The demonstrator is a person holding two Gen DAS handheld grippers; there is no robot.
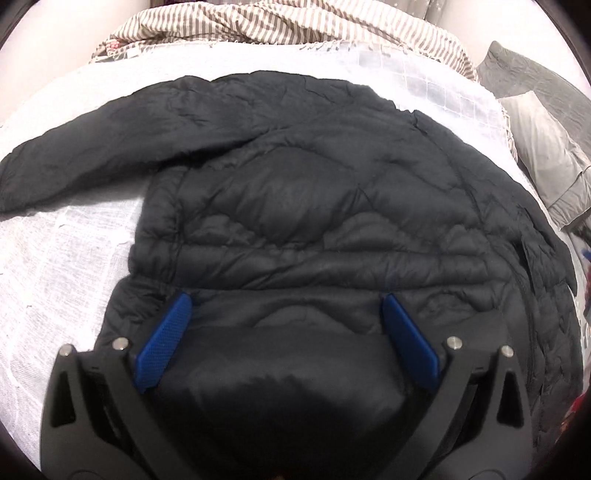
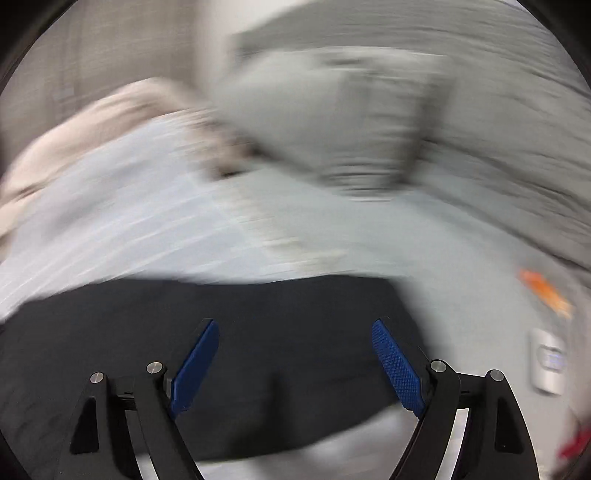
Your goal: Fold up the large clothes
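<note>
Left wrist view: one black quilted puffer jacket [image 1: 314,192] lies spread on one white woven bed cover [image 1: 66,266], with one sleeve [image 1: 85,147] extended toward the left edge. The left gripper [image 1: 286,306] hangs over the near part of the jacket; its two blue textured pads [image 1: 164,339] stand wide apart, with jacket fabric visible between them but neither pad pressing on it. Beyond the jacket lies one brown-and-white striped cloth [image 1: 295,26], crumpled along the far edge. At right lie two grey pillows [image 1: 550,162], one partly over the other. Right wrist view: the picture is heavily motion-blurred. The right gripper [image 2: 295,332] shows two blue pads [image 2: 397,365] set wide, nothing gripped. The same black jacket [image 2: 221,314] fills the lower frame beneath the gripper, on the pale cover [image 2: 129,229]. One grey pillow shape [image 2: 332,122] appears above; one orange item [image 2: 545,291] at right cannot be identified.
</note>
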